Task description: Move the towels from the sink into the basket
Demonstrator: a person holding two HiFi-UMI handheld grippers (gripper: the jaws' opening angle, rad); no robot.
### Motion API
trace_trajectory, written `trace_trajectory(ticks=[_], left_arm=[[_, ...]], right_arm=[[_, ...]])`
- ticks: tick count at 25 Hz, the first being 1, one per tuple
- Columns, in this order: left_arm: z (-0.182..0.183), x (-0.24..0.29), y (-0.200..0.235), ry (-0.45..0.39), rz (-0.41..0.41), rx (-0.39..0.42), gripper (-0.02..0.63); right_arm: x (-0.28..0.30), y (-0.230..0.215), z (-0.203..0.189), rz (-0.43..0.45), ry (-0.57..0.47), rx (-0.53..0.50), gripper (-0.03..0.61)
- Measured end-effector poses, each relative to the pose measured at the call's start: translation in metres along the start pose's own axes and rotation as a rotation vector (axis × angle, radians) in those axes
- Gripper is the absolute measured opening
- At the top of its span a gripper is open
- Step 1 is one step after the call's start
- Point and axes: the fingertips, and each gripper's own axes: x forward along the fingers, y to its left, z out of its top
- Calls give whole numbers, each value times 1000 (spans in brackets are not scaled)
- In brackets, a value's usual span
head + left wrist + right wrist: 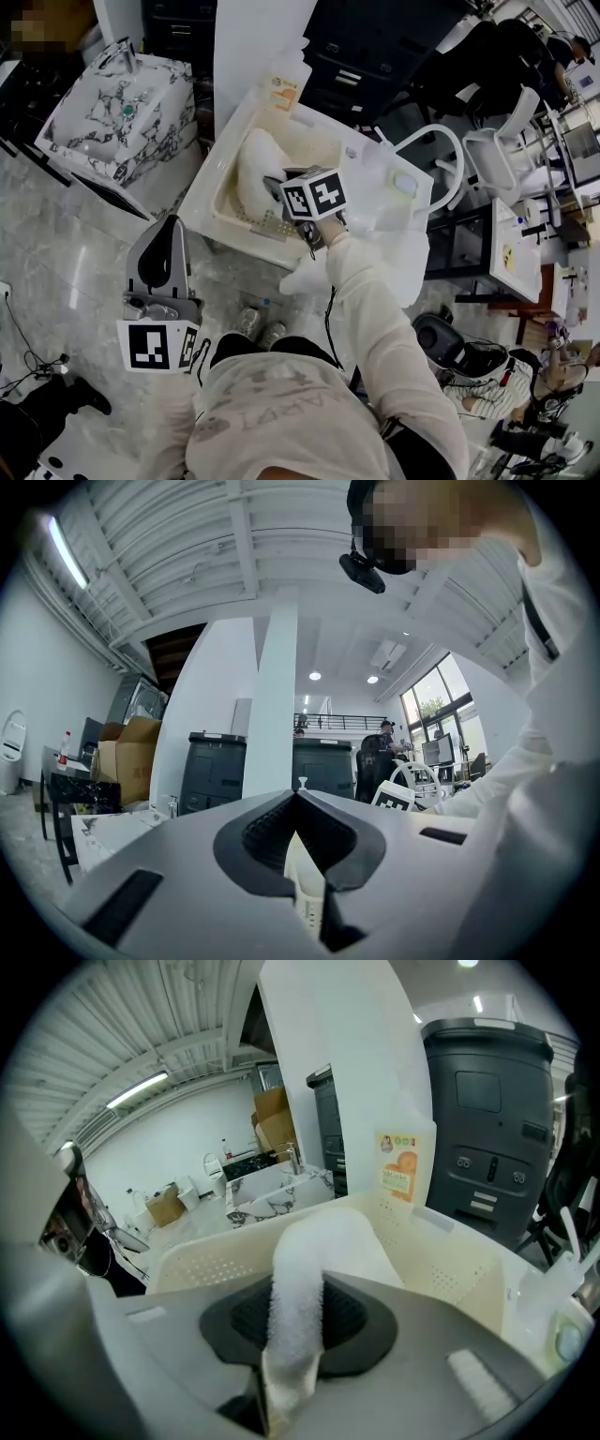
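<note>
Marble-look floor [75, 253] | perforated cream basket [450, 1260] | R tongs [296, 1312] pinch fluffy towel [323, 1241] | L tongs [298, 803] closed, empty

White fluffy terry towel [309, 1241] is down in the basket, one end pinched!
The cream, rectangular, perforated plastic basket [450, 1260] stands open-topped. The towel's bulk is heaped inside, its narrow tail clamped between the right gripper's [298, 1326] pads. The marble-patterned sink [103, 112] stands well apart.

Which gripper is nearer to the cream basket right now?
Right. The right gripper is over the basket, shut on a white towel that trails into it. The left gripper is held low off to its side, clear of it, jaws together.
</note>
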Motion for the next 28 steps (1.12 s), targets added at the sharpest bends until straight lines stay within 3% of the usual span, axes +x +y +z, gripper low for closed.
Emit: trace_trajectory(ticks=[6,10,14,15,18,19,23,28], left_arm=[[1,0,-1,-5,-3,3,5],[3,1,-5,-8,-8,2,6],[6,4,-12,-14,-26,2,5],[6,5,-15,-16,-32,2,6],[7,6,-23,-21,-48,3,5],[8,7,-26,-23,-54,4,5],[11,9,-38,-28,-77,9,5],[14,12,-56,-31,-107,5,5]], right_arm=[[-5,-1,5,-4,-21,-13,126],[-16,4,11,37,-54,-12,167],[-35,9,22,69,-119,4,169],[-40,9,25,72,-139,10,157],[-55,9,31,62,-187,18,23],[-59,11,31,67,-199,20,11],[-80,18,31,87,-250,21,9],[-113,17,31,28,-362,3,9]])
